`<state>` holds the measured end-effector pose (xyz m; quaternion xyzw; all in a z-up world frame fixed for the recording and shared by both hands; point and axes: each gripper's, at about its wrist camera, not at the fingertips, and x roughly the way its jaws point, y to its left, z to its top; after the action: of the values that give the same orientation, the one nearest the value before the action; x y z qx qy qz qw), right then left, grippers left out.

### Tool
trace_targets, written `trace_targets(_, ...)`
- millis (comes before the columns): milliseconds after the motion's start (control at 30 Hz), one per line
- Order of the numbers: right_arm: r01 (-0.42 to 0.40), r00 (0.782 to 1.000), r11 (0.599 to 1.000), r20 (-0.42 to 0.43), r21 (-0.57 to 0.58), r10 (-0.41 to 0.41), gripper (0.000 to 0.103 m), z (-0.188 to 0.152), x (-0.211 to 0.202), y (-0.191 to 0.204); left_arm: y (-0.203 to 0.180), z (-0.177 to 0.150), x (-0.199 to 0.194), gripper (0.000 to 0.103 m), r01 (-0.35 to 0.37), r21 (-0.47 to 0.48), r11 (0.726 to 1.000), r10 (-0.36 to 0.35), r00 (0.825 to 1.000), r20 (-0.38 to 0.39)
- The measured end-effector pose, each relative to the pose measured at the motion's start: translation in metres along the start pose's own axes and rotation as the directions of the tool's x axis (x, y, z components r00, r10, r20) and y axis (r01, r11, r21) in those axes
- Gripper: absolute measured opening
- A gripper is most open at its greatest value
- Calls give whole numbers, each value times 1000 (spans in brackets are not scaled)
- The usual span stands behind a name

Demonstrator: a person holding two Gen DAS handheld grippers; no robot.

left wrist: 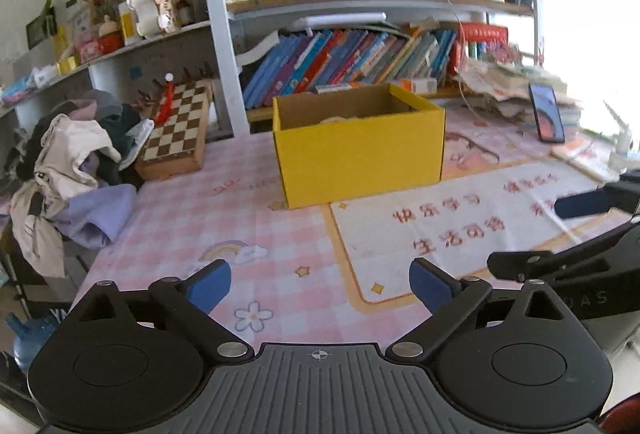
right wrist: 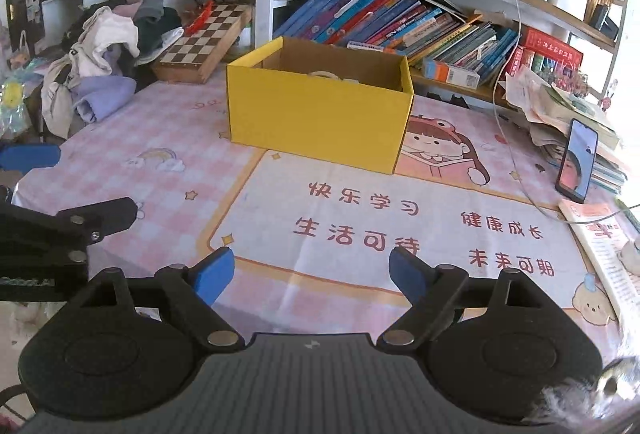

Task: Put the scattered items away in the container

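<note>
Left wrist view: my left tool (left wrist: 320, 284) hangs over the bench (left wrist: 172, 218), blue pads spread, nothing between them. Right wrist view: my right tool (right wrist: 312, 274) likewise spread and empty, above the printed mat (right wrist: 360, 226). Yellow box (right wrist: 320, 110) stands open ahead, mid-bench, a pale item (right wrist: 324, 75) inside. Chessboard (right wrist: 204, 42) and clothes pile (right wrist: 108, 46) far left; propped phone (right wrist: 578, 162) right.

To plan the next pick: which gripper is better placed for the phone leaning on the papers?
Probably right: the phone stands on the right gripper's side, farther from the left gripper; both are open, empty.
</note>
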<state>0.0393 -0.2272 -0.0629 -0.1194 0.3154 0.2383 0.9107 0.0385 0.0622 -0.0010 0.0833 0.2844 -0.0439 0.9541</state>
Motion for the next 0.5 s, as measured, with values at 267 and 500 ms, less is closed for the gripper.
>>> trace_targets(267,14,1000,1000,-3,-2,-14,88,2,0,-2,2,3,0,101,24,-30,999,-24,1000,10)
trace_targets(500,19,1000,1000,-22,9,-19,89,-3,-1,-4,-1,0,-2,103,52,-35,998,-52,999,0)
